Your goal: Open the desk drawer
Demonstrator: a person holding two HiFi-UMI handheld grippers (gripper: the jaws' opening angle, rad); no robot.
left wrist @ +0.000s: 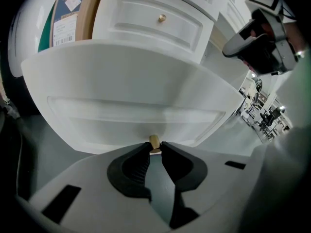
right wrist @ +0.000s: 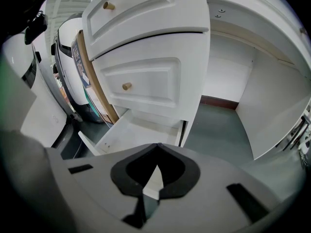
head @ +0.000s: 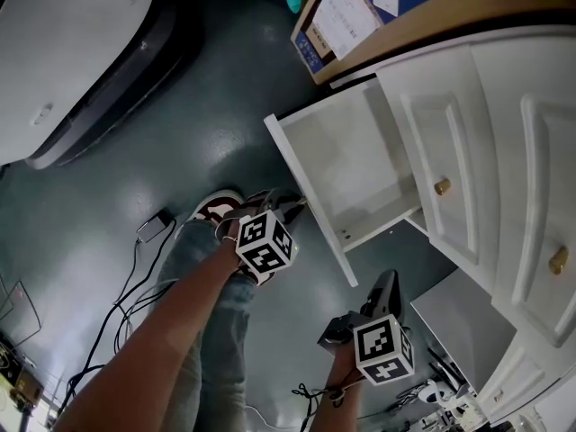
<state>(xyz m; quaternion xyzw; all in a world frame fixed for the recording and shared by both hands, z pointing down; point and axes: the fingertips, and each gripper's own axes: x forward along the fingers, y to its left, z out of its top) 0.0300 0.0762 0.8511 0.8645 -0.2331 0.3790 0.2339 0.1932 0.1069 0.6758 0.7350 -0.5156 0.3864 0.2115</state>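
Nearest the head camera, a bare forearm (head: 171, 331) is seen reaching down to the left tongs (left wrist: 155, 148), whose marker cube (head: 265, 244) sits just off the front of the drawer (head: 351, 160). In the left gripper view these tongs are clenched on the small brass knob (left wrist: 154, 142) at the middle of the drawer front (left wrist: 131, 106), one dark pad pressed against each side of it. The right tongs (right wrist: 156, 145) are held lower in the head view, beyond the near corner of the drawer front and apart from it; their tips are closed together with nothing gripped, and their marker cube (head: 382, 347) faces the camera. The drawer is the lowest of three at the end of the white bench (head: 504, 88), beside a cardboard box (head: 360, 25) with printed labels, and it stands drawn well out from the bench front over the dark grey-green floor (head: 198, 124). It is white throughout, with a raised rectangular panel moulded into its front and a plain white interior bounded by thin side walls. The two drawers above it (right wrist: 146, 84) lie flush with the bench front, and a brass knob of the same kind is carried by each. An open knee space is seen beside the drawer stack in the right gripper view.
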